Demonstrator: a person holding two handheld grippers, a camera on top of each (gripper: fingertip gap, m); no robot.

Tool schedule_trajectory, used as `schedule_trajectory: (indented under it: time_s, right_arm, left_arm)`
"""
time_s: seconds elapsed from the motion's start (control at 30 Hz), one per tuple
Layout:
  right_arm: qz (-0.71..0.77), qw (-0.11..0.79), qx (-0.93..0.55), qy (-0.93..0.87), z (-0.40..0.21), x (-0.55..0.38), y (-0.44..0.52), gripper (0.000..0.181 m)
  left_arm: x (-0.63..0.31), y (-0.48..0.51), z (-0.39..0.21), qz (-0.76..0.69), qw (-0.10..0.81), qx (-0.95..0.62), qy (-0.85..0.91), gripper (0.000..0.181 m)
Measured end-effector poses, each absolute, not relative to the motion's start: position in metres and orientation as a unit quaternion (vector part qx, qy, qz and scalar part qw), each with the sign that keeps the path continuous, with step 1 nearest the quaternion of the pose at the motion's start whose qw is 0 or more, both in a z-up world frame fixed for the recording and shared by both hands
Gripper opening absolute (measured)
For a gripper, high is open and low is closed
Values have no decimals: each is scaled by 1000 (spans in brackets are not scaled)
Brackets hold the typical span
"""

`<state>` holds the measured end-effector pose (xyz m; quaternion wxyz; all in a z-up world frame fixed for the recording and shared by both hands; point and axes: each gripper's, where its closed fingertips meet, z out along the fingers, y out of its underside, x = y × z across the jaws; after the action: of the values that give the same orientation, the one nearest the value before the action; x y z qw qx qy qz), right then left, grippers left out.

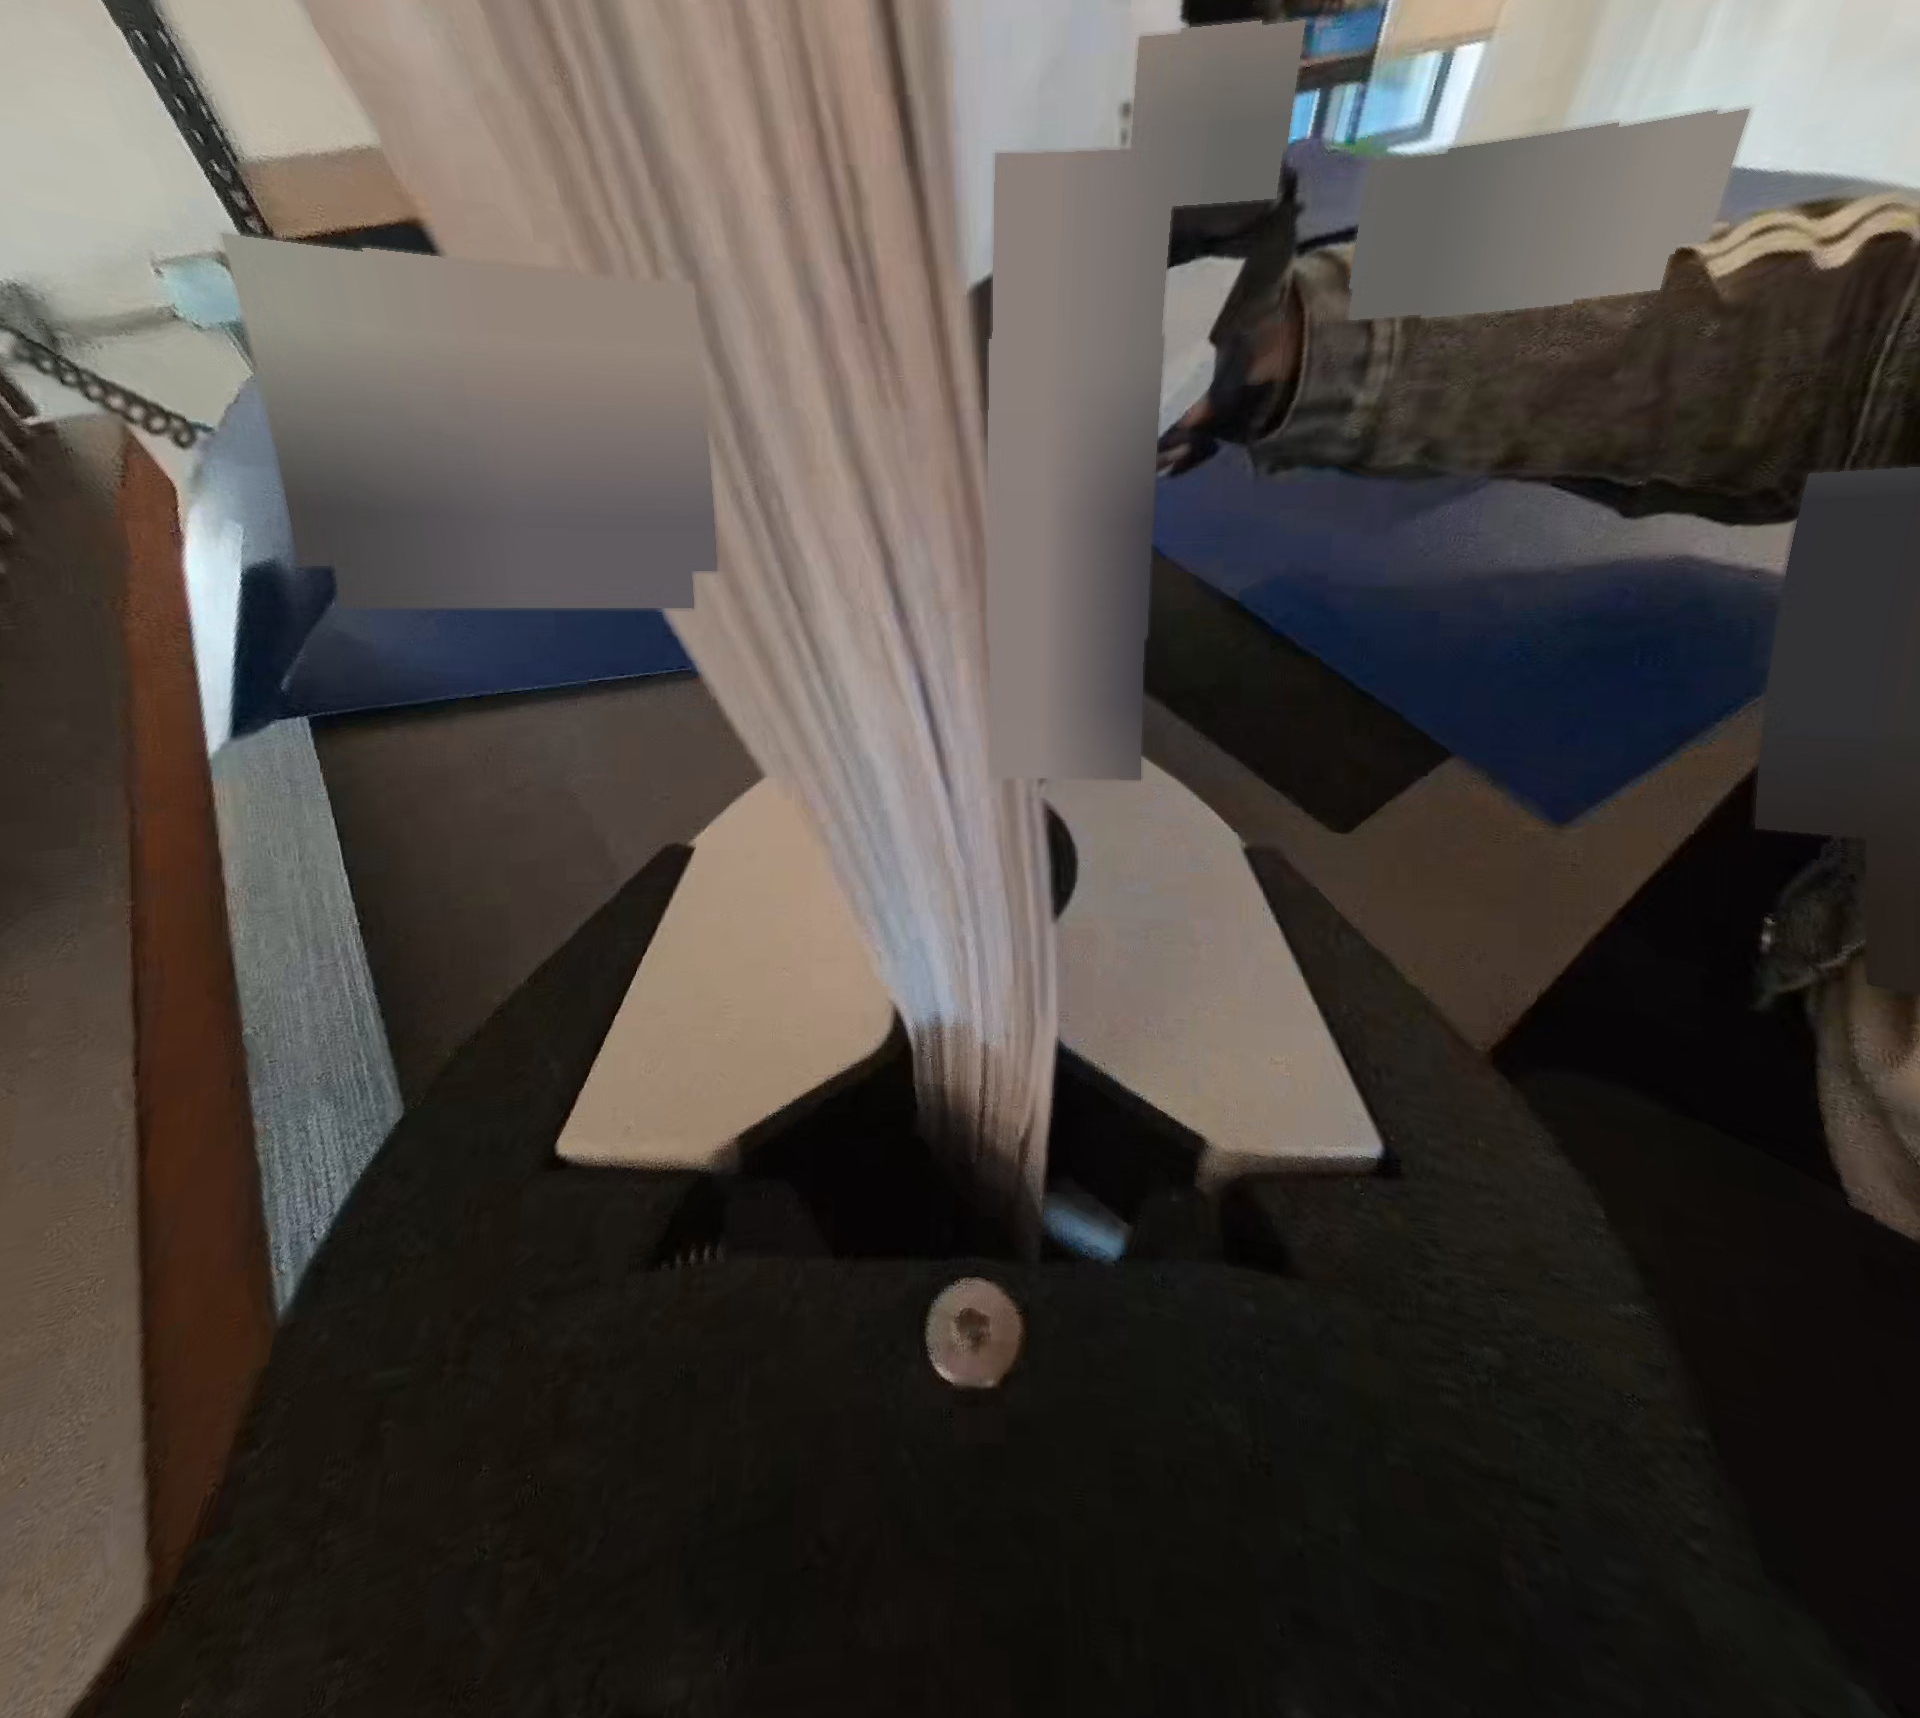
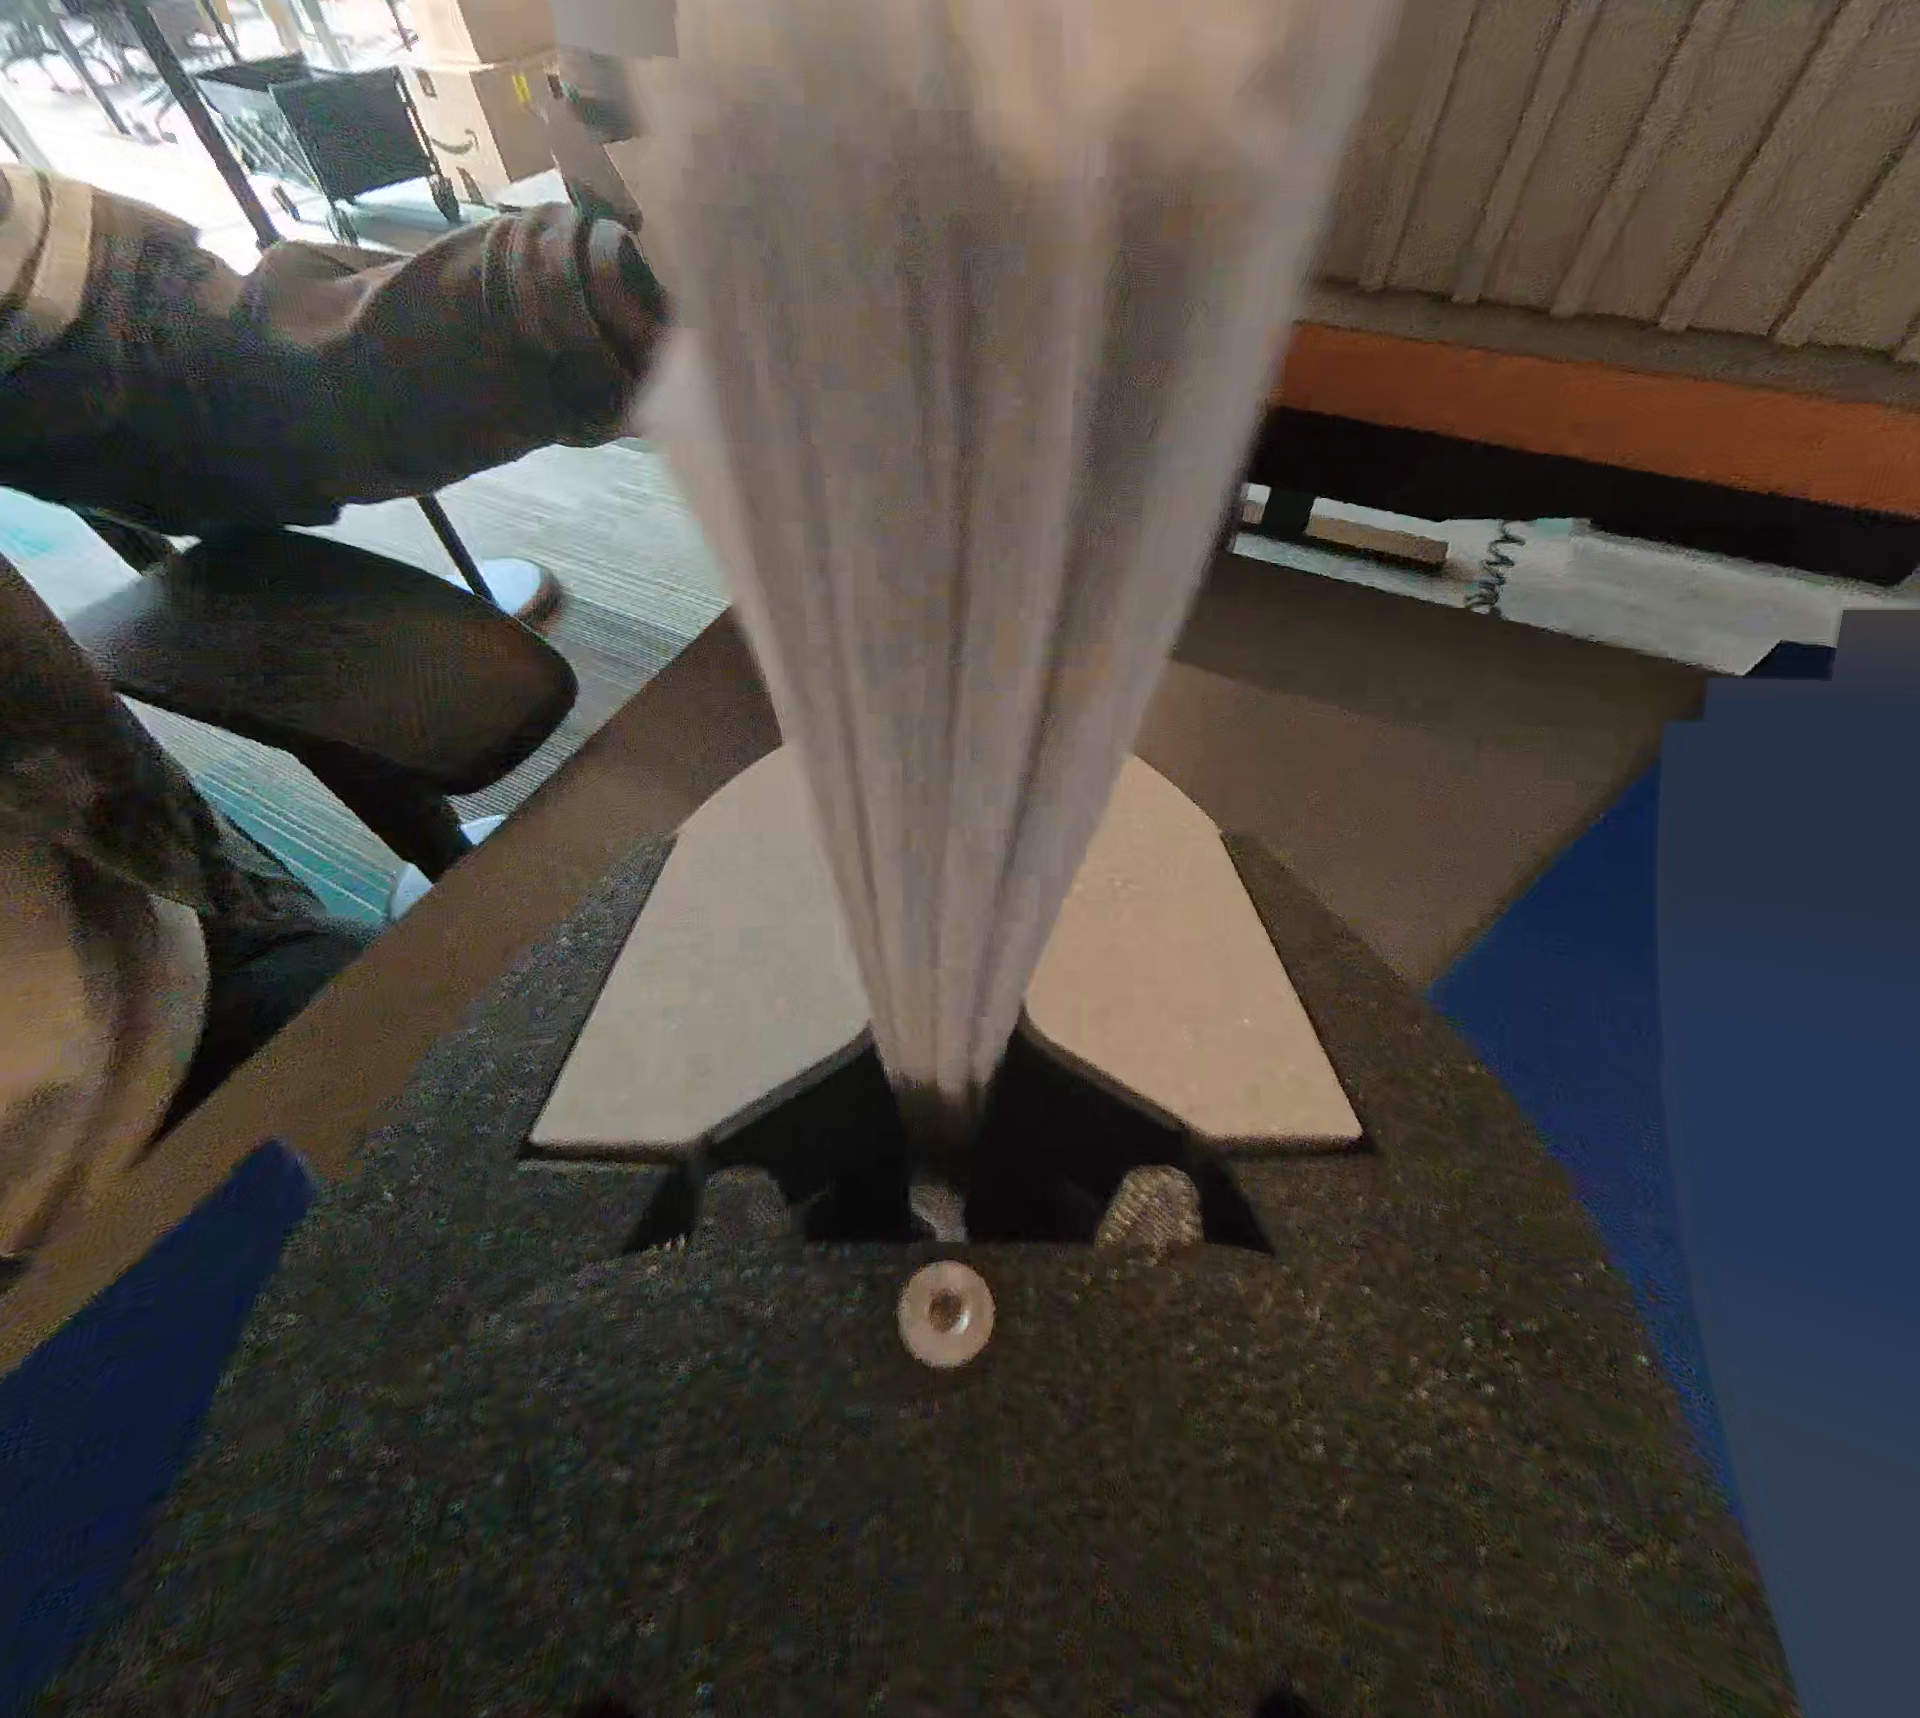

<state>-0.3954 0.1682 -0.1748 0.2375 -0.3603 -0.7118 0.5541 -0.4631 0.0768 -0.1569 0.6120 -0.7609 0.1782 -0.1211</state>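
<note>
My left gripper point(image 1: 966, 827) is shut on a thick stack of white paper sheets point(image 1: 727, 214). The stack stands edge-on between the two pale pads point(image 1: 748, 972) and fans out upward, blurred. My right gripper point(image 2: 951, 785) is likewise shut on a stack of white sheets point(image 2: 987, 318), pinched between its pads point(image 2: 727, 972) and spreading toward the top of the view. I cannot tell whether both hold the same stack. A person's camouflage sleeve reaches toward the paper in the left wrist view point(image 1: 1558, 380) and in the right wrist view point(image 2: 364, 338).
A brown table point(image 1: 520, 837) carries a blue mat point(image 1: 1455, 608), also seen in the right wrist view point(image 2: 1538, 1097). A padded bench with an orange base point(image 2: 1610, 411) stands behind. Cardboard boxes point(image 2: 468, 6) and a black cart point(image 2: 343, 130) are at the far left. The grippers' ends are close to 12 cm from one another.
</note>
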Motion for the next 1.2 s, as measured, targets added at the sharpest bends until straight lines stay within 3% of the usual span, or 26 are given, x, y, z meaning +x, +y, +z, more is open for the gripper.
schedule_trajectory:
  time_s: [0.03,0.17,0.2,0.23,0.3,0.37,0.43,0.53,0.67,0.73,0.77,0.8,0.93,1.03,1.1,1.2]
  right_arm:
    - [565,215,-379,-700,-173,-396,167,14]
    - [625,160,-420,-639,-164,-398,166,16]
    - [638,158,-412,-631,-160,-395,166,25]
    - [641,162,-417,-623,-157,-392,171,50]
    - [617,185,-446,-621,-156,-383,192,76]
    - [575,251,-465,-624,-146,-371,222,101]
    - [529,324,-457,-638,-121,-361,238,104]
    - [482,340,-398,-703,-81,-366,199,108]
    - [399,354,-358,-766,-65,-403,144,133]
    - [391,373,-388,-747,-55,-418,146,123]
    - [390,380,-379,-748,-52,-419,148,106]
    - [399,378,-355,-757,-51,-416,147,72]
    - [453,372,-293,-755,-47,-406,140,11]
    - [536,371,-271,-708,-41,-402,139,11]
    - [588,357,-270,-674,-44,-397,142,10]
    - [629,351,-263,-642,-62,-387,153,11]
  left_arm:
    - [-464,77,-152,-133,597,-771,178,17]
    - [-466,80,-128,-138,550,-797,207,17]
    - [-466,80,-120,-130,536,-804,224,17]
    - [-466,80,-113,-121,515,-811,247,16]
    - [-467,79,-101,-90,471,-829,286,17]
    - [-471,82,-88,-62,433,-846,305,16]
    - [-473,85,-80,-43,387,-863,323,16]
    - [-471,92,-73,-32,316,-886,336,16]
    - [-456,105,-63,-25,251,-897,362,16]
    - [-449,109,-60,-13,230,-892,388,17]
    - [-446,110,-59,-2,222,-889,401,16]
    - [-444,110,-58,8,213,-888,407,18]
    - [-441,112,-49,39,184,-881,434,16]
    - [-436,109,-40,55,165,-875,453,19]
    - [-447,107,-24,99,191,-874,437,41]
    - [-470,95,22,159,400,-843,325,82]
